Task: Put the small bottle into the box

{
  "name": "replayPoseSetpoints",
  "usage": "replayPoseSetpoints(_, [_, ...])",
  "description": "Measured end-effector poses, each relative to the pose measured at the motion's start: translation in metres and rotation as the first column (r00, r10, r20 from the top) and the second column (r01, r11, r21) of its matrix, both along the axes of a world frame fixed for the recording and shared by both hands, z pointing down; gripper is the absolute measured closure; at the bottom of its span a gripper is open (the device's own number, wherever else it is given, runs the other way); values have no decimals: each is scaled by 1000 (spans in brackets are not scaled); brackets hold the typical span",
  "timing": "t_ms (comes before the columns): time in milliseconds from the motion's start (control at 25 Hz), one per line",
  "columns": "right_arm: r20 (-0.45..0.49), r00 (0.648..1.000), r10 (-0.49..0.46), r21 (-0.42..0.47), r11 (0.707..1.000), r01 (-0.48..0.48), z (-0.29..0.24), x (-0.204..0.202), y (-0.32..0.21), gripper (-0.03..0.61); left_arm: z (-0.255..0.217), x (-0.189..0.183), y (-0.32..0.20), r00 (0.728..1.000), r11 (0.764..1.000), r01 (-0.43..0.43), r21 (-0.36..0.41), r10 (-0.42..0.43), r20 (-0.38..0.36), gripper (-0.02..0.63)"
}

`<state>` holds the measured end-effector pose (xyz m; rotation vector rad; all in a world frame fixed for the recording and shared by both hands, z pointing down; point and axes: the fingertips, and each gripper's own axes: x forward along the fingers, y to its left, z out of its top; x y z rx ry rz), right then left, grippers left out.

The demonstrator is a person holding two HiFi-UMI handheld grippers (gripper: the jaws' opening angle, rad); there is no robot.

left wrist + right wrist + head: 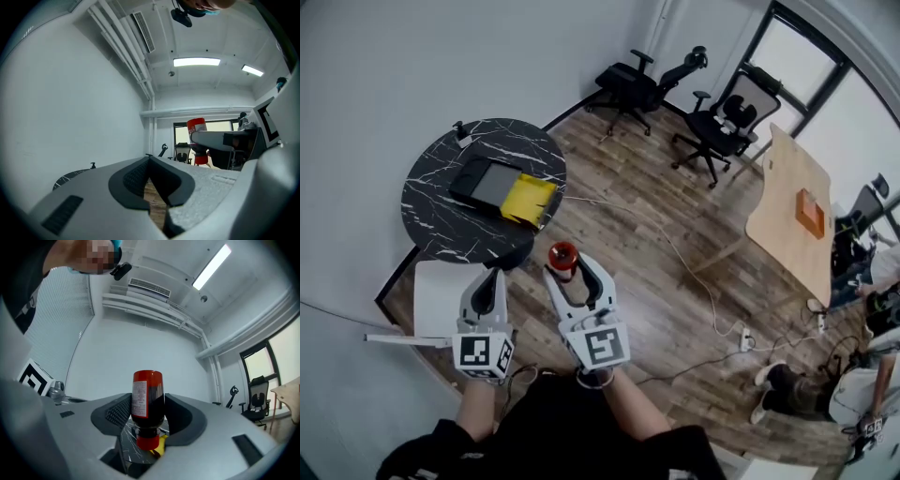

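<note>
My right gripper (568, 268) is shut on a small red bottle (563, 255) with a dark body and a white label, held in the air just short of the round table. In the right gripper view the bottle (147, 401) stands between the pads with its red cap towards the camera. The box (528, 199), yellow inside with a black lid folded out beside it, lies open on the black marble table (441, 220); a bit of it (162, 444) shows under the bottle. My left gripper (493, 276) hangs shut and empty beside the right one. From the left gripper view the bottle (197, 133) appears at upper right.
A white stool (433, 295) stands at the table's near side. Black office chairs (712, 127) are at the back, a wooden desk (792, 211) with an orange object at right. Cables and a power strip (741, 339) lie on the wood floor. A person sits at far right.
</note>
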<state>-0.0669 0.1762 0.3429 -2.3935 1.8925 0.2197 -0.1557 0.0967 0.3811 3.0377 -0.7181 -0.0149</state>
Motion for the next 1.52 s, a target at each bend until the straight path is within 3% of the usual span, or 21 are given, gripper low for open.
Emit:
replayPoseSetpoints(280, [2, 1000, 1, -30, 1000, -1, 11, -3, -13, 370, 13, 3, -12, 1000, 999, -21, -25, 22, 15, 615])
replayPoseSetpoints(640, [7, 999, -44, 18, 999, 44, 7, 24, -58, 370, 13, 25, -52, 999, 1000, 17, -15, -17, 28, 614])
replayPoseSetpoints(1120, [2, 997, -71, 45, 996, 71, -6, 115, -97, 370, 3, 117, -92, 998, 1000, 18, 4, -18, 59, 615])
replayPoseSetpoints(1520, [70, 990, -123, 25, 992, 122, 20, 185, -116, 370, 20, 180, -114, 986, 999, 49, 18, -51, 159, 615])
